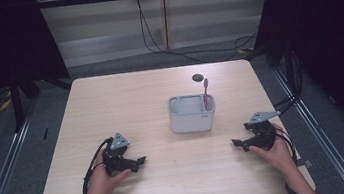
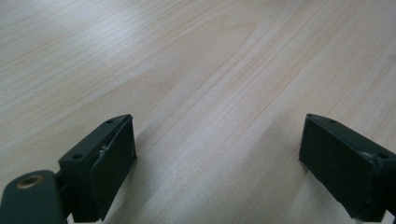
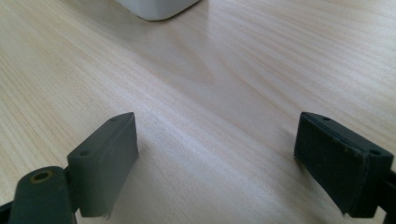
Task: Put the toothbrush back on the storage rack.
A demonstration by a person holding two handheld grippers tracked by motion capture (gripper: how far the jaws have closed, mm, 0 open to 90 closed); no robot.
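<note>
Toothbrush (image 1: pixel 205 92), pink, upright in right compartment of white holder (image 1: pixel 193 119) past mid-table (image 1: pixel 125 98), head up above rim. Likely light, stiff, thin and smooth plastic, so prone to slip or twist in a loose pinch; best taken across bare handle just above rim, lifted straight up to clear the wall. Holder probably light too, apt to tip or slide if handle drags against it. Small dark round spot (image 1: pixel 198 77) beyond holder, on far part of table. Left gripper (image 1: pixel 140 160) low at near left, resting in hand, pointing right, jaws spread wide over bare wood. Right gripper (image 1: pixel 235 143) low at near right, pointing left toward middle, jaws likewise spread wide, nothing between them, well apart from holder
</note>
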